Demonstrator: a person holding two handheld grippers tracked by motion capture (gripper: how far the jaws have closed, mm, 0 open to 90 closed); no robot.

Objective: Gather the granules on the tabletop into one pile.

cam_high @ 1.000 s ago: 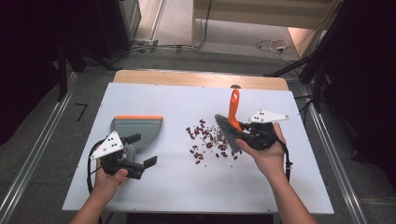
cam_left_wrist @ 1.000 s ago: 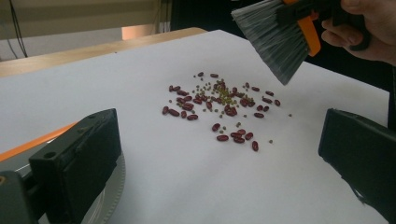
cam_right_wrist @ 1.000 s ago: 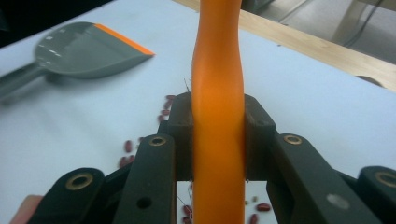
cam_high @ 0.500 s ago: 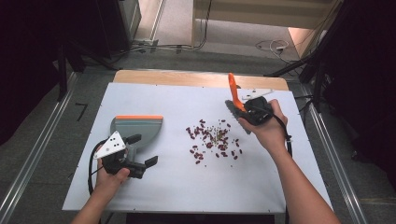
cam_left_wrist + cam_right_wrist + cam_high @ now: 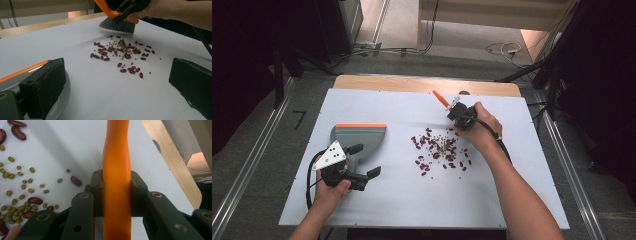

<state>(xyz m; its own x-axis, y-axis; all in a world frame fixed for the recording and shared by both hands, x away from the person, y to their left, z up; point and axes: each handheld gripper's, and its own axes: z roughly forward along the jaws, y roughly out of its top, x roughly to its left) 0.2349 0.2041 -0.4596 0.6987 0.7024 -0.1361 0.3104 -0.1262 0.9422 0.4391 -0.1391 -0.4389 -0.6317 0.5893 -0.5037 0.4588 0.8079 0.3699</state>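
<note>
Right tool (image 5: 455, 111) clamped on orange brush handle (image 5: 116, 177); jaws closed against both sides of the handle, firm grip as seen in the right gripper view. Brush (image 5: 117, 23) held at the far-right fringe of the spill, bristles pointing down and just above the worktop (image 5: 512, 200); contact with the surface not certain. Handle slanting up and away toward the far edge.

Left tool (image 5: 357, 172) near the left front of the worktop, jaws spread wide, nothing between them. Sits just at the near side of the grey dustpan (image 5: 357, 140), by its handle; grasp not made.

Scattered beans (image 5: 439, 150) — red kidney beans mixed with small green ones — lying loose around the worktop centre, spread out rather than piled. Dustpan orange lip facing the far edge, pan well apart from the beans, to their left.

Key relation: beans lie between brush and dustpan. Brush on the far-right side of the pile, pan on the left, so sweep direction probably runs right to left and slightly toward the near edge. Pan mouth not aimed at the pile at present; likely needs turning and gripping by the left tool first. Right hand nearer the beans; left hand nearer the pan.
</note>
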